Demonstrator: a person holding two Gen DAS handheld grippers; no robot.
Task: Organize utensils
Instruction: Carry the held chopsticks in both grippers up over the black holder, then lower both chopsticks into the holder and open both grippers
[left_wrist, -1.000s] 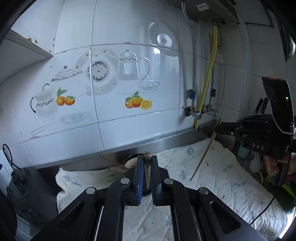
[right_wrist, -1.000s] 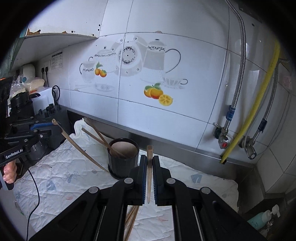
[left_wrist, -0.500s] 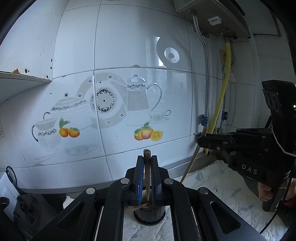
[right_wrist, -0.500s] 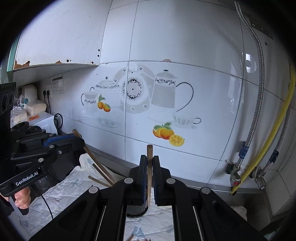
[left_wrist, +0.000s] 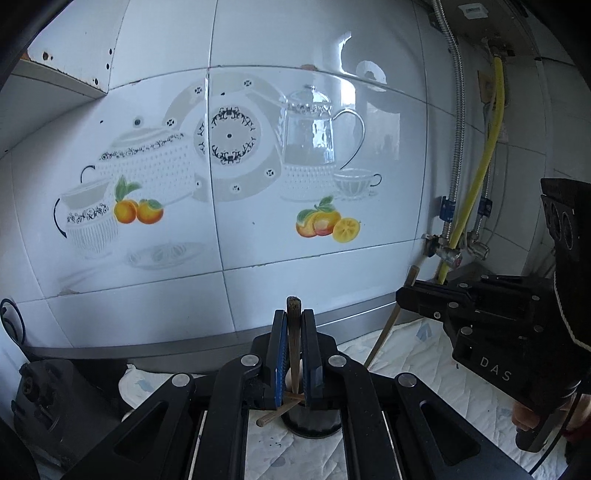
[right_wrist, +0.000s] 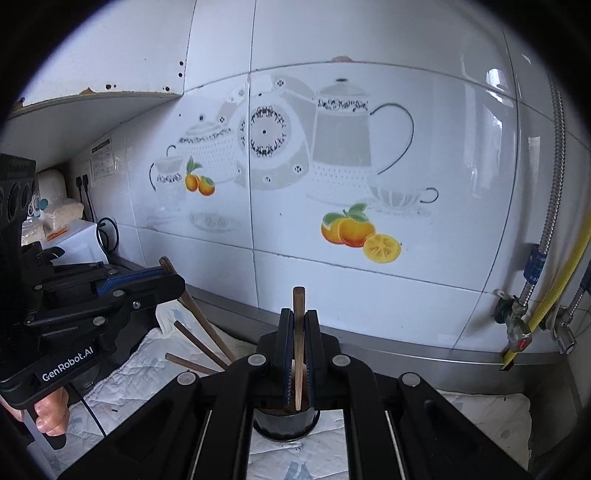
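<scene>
Left gripper (left_wrist: 294, 332) and right gripper (right_wrist: 299, 332) fingers each clamped on a chopstick above the dark holder (right_wrist: 282, 424), other chopsticks (right_wrist: 199, 345) inside.

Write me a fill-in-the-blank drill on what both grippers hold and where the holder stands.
1. The left gripper is shut on a dark ____.
2. The right gripper grips a ____-coloured chopstick.
3. The black holder stands on a quilted white ____.
4. The wall tiles show painted teapots and ____.

Missing words: chopstick; light; cloth; oranges
</scene>
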